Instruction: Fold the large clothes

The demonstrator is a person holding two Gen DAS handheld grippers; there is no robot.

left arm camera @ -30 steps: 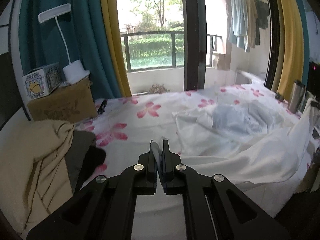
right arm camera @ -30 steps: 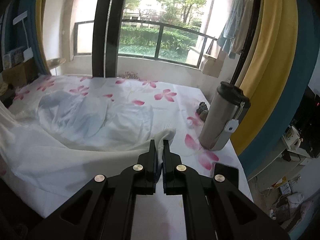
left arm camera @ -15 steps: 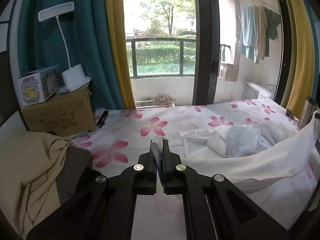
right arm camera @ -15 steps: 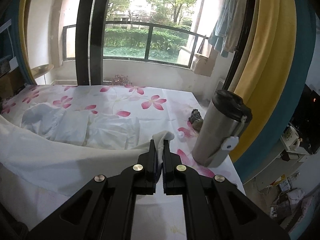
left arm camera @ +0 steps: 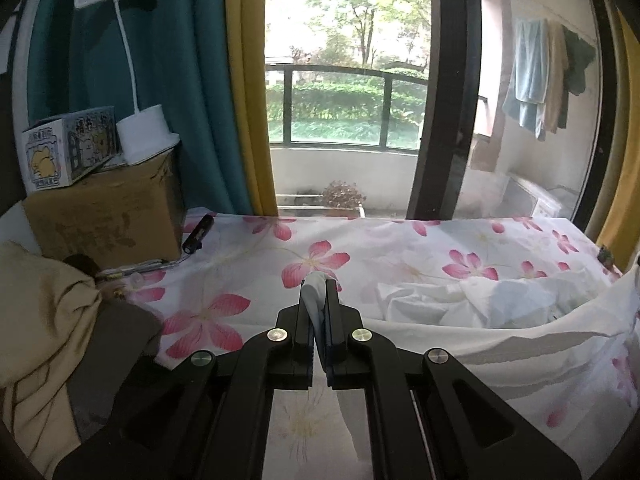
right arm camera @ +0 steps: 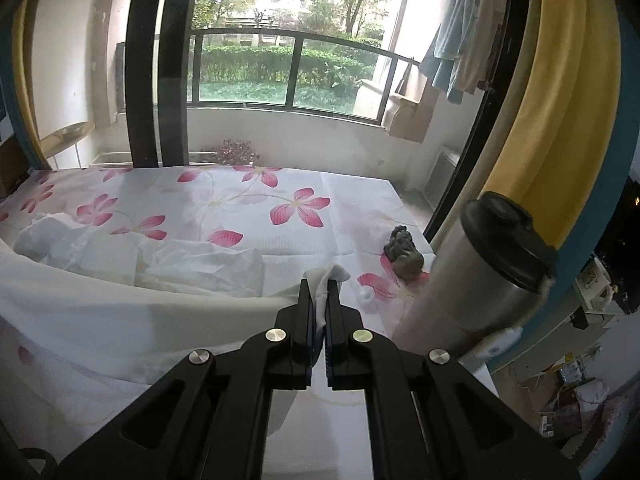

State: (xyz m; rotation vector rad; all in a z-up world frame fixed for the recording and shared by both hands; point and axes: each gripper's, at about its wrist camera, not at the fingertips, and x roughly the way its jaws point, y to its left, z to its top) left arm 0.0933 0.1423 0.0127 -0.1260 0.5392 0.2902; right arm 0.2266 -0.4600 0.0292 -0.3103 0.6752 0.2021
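Your left gripper (left arm camera: pixel 319 292) fingers clamp white garment (left arm camera: pixel 500 344) corner; right gripper (right arm camera: pixel 319 290) fingers clamp other corner. Garment spans between, remainder bunched on floral bed (right arm camera: pixel 240 192). Steel tumbler (right arm camera: pixel 476 280) at 3 o'clock.

Both tongs are carrying the white garment (left arm camera: pixel 500 344) toward twelve o'clock; its crumpled heap (right arm camera: pixel 120 256) is now taking up less of the flowered bench.

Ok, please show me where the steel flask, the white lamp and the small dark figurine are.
steel flask (right arm camera: pixel 476 280), right wrist view, on its metal body.
white lamp (left arm camera: pixel 146 134), left wrist view, on its round base.
small dark figurine (right arm camera: pixel 404 254), right wrist view, on its middle.
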